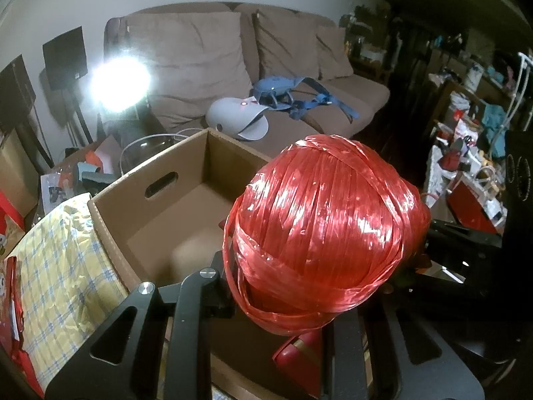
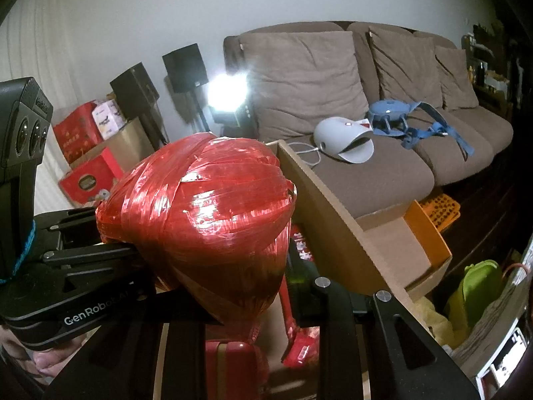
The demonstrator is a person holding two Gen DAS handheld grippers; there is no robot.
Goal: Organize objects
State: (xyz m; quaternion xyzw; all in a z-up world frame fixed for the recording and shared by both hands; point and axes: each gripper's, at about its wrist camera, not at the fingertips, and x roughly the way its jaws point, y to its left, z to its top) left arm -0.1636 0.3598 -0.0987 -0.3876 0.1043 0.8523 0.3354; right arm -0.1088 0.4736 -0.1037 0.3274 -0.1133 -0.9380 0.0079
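Fig.: red raffia twine ball (image 1: 319,230) carried between both grippers, left gripper (image 1: 283,300) & right gripper (image 2: 266,303), jaws narrow, each pressing one side; held above cardboard box (image 1: 186,206), open at 10 o'clock, likely for drop-in.

Brown sofa (image 2: 383,173) w/ cushions, bright lamp (image 1: 120,83)

One red twine ball (image 1: 319,230). One open cardboard box (image 1: 173,206). One brown sofa (image 2: 383,153), three back cushions (image 2: 303,80). Two black speakers (image 2: 185,66) at 10 o'clock. One white helmet-shaped device (image 2: 343,140), one blue harness (image 2: 393,116).
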